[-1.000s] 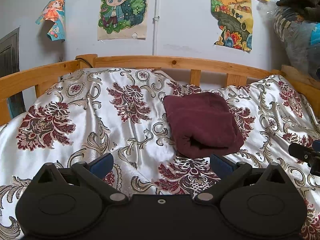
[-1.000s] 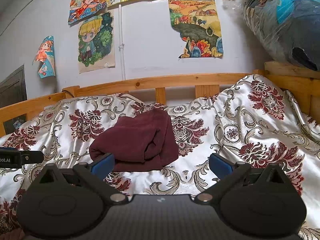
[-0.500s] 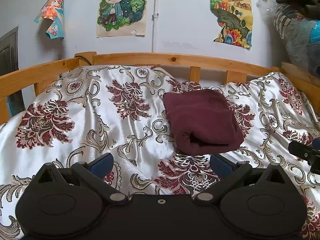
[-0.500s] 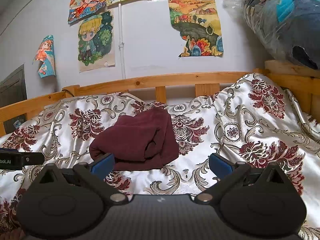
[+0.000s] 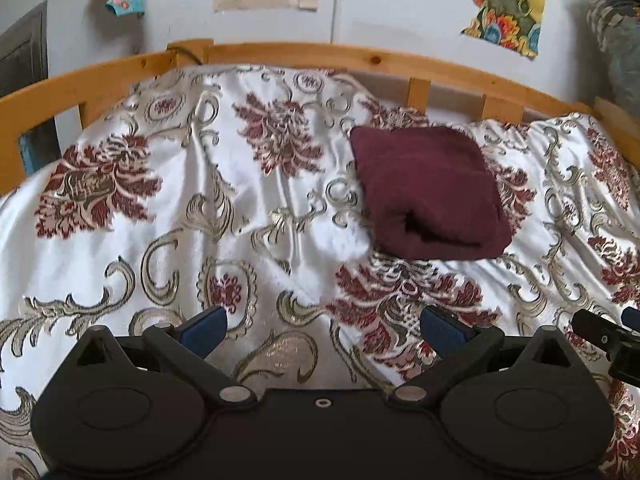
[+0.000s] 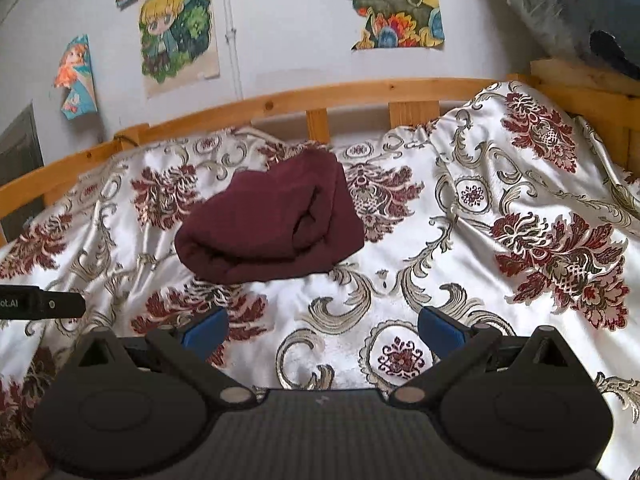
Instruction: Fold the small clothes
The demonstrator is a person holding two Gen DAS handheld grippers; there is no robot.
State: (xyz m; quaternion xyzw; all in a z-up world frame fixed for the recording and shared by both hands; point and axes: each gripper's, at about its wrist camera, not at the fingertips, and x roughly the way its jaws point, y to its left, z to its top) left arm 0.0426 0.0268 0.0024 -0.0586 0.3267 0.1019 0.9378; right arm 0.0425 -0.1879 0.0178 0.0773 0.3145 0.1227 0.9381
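A folded maroon garment [image 5: 428, 192] lies on the floral satin bedspread [image 5: 192, 216], toward the far side of the bed. It also shows in the right wrist view [image 6: 272, 220], left of centre. My left gripper [image 5: 322, 330] is open and empty, held above the bedspread short of the garment and to its left. My right gripper [image 6: 322, 330] is open and empty, short of the garment and to its right. Part of the right gripper [image 5: 604, 338] shows at the left view's right edge; part of the left gripper [image 6: 40, 302] shows at the right view's left edge.
A wooden bed rail [image 5: 360, 60] runs along the far side, with a corner post [image 6: 580, 92] at the right. Bagged bedding [image 6: 568, 4] is piled above that corner. Posters [image 6: 178, 28] hang on the white wall.
Both views have tilted down toward the bed, so the garment sits higher in frame. Both grippers stay open; the garment has not moved.
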